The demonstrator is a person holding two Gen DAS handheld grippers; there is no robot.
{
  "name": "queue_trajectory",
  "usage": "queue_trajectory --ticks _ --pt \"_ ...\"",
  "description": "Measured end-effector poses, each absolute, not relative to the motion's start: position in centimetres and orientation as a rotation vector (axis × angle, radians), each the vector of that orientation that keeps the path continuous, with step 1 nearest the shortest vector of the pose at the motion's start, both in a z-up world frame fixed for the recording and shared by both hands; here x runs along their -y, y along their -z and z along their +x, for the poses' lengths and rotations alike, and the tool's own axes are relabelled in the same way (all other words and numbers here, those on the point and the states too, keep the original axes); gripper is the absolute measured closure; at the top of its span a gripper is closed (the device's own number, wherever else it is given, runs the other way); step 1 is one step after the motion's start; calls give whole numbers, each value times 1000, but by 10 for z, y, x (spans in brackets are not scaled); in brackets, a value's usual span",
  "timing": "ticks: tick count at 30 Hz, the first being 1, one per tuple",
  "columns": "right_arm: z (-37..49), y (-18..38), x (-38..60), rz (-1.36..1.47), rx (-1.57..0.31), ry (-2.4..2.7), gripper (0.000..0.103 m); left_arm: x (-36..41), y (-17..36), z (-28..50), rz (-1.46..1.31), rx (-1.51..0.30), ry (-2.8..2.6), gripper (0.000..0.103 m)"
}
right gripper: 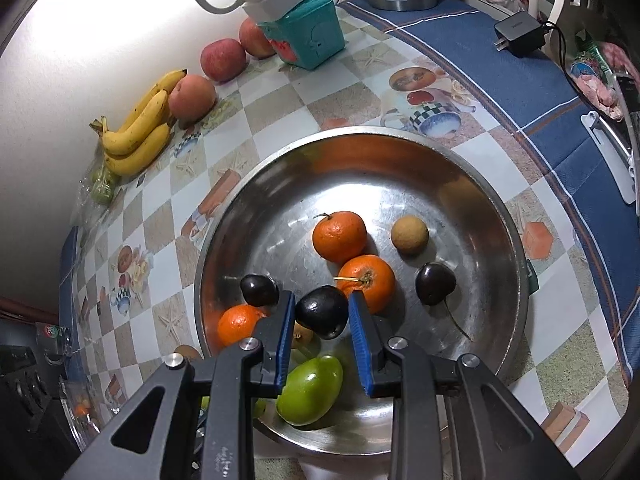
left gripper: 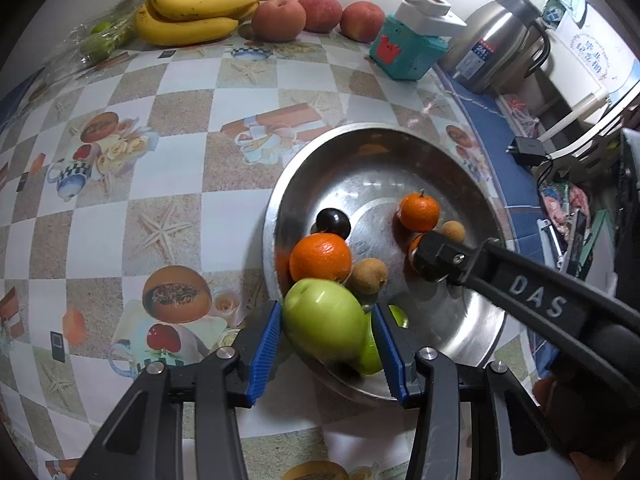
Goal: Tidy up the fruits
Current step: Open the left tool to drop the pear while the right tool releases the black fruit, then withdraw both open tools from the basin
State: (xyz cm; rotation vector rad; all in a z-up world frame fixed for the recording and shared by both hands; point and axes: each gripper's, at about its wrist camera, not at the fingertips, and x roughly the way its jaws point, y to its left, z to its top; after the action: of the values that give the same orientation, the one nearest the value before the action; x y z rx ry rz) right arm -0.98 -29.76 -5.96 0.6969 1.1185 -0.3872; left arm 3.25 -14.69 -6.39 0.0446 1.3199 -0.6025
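Note:
A steel bowl (left gripper: 380, 168) (right gripper: 360, 184) on the patterned tablecloth holds mandarins (left gripper: 320, 258) (right gripper: 339, 236), brown longans (left gripper: 368, 276) (right gripper: 409, 235), dark cherries (right gripper: 435, 284) and green fruits. My left gripper (left gripper: 326, 320) is shut on a green fruit (left gripper: 320, 316) at the bowl's near rim; another green fruit (left gripper: 398, 316) lies behind it. In the right wrist view my right gripper (right gripper: 322, 316) is shut on a dark cherry (right gripper: 324, 312) above the bowl's near half. From the left wrist view its black tip (left gripper: 426, 258) hangs over the bowl's right side.
Bananas (left gripper: 196, 12) (right gripper: 136, 136), red apples (left gripper: 320, 12) (right gripper: 222, 58) and a bag of small green fruit (left gripper: 100, 40) line the wall. A teal box (left gripper: 408, 52) under a white power strip, a steel kettle (left gripper: 492, 48) and a black charger (right gripper: 520, 34) stand at the far right.

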Motion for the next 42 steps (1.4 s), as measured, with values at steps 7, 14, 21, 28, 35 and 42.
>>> queue_trajectory --ticks 7,14,21,28,35,42 --pt "-9 60 297 701 -1120 382 73 149 62 33 49 -1316 613 52" --pt "-9 56 297 698 -1102 376 68 140 57 38 3 -1299 594 52" --pt "-8 57 295 687 -1109 365 68 124 54 48 -22 -1268 489 51" --pt "-5 58 292 664 -1119 357 68 103 57 58 -31 -1259 355 42" --pt "-3 58 289 629 -1129 355 66 89 66 65 -36 -1281 261 33" --pt "1 58 284 574 -1141 351 50 83 68 68 -6 -1268 192 15"
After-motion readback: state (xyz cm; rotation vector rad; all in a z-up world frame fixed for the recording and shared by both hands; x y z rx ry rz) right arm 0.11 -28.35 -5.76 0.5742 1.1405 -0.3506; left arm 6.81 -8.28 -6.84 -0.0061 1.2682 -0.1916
